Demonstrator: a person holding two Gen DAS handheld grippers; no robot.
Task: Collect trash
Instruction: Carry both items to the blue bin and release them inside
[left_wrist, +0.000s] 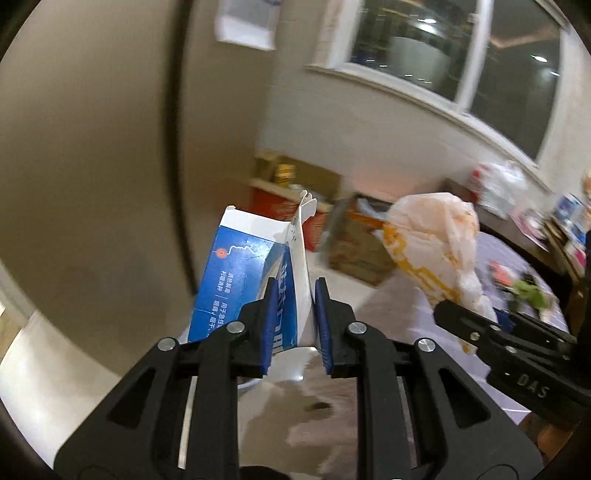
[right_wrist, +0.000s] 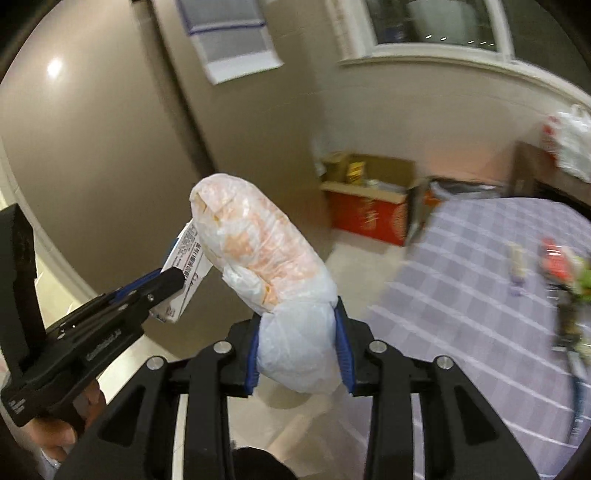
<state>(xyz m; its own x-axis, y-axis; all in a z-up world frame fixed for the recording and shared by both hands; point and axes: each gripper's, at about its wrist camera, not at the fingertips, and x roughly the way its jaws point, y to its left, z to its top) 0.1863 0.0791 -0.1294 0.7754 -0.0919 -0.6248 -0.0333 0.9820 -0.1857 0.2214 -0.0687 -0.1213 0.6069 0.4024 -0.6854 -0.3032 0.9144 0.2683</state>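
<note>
Left wrist view: both my grippers are loaded with trash, lifted clear of the table.

My left gripper (left_wrist: 294, 314) has its fingers clamped on the blue and white carton (left_wrist: 255, 273), which is crushed open at its top and stands up in the near middle. My right gripper (right_wrist: 299, 350) has its fingers pressed tight around the knotted plastic bag (right_wrist: 266, 258), stained orange and sticking up and away from me. So two pieces are picked up, I judge, but neither is binned yet; I see no bin in either view. Far right, the checked table (right_wrist: 461, 277) carries more litter: a red packet (right_wrist: 554, 262) and some green scraps (right_wrist: 583, 280), blurred, which look left to collect.
</note>
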